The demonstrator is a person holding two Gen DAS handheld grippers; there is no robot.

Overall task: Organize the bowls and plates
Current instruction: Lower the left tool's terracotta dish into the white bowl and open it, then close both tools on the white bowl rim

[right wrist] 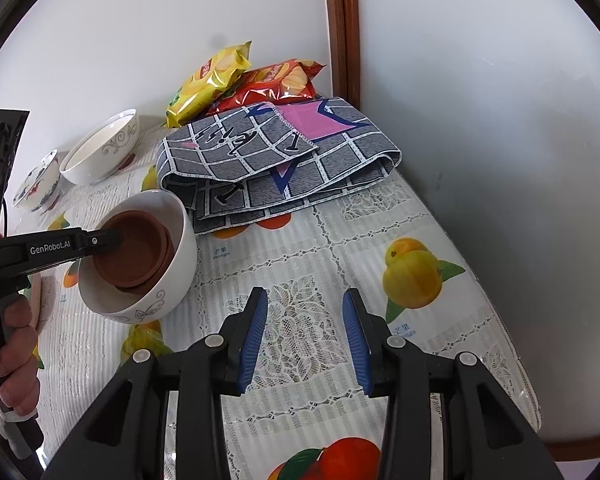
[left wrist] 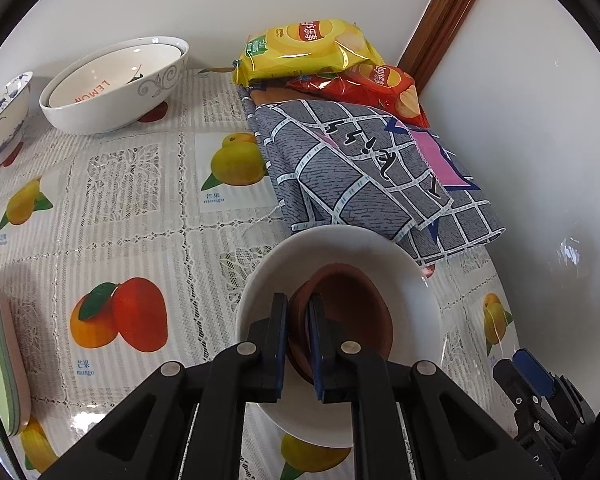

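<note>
My left gripper (left wrist: 298,312) is shut on the rim of stacked brown bowls (left wrist: 348,312), which sit inside a white bowl (left wrist: 412,280) on the table. In the right wrist view the brown bowls (right wrist: 136,252) lie in the white bowl (right wrist: 156,300) at the left, with the left gripper (right wrist: 116,238) reaching in from the left. My right gripper (right wrist: 304,320) is open and empty above the tablecloth, to the right of the white bowl. A large white bowl (left wrist: 116,84) with another nested in it stands at the back left, next to a blue-patterned bowl (left wrist: 4,116).
A folded grey checked cloth (left wrist: 364,172) lies behind the white bowl, with yellow (left wrist: 304,50) and red (left wrist: 380,88) chip bags behind it in the corner. Walls close the back and right. A green-and-pink object (left wrist: 0,360) lies at the left edge.
</note>
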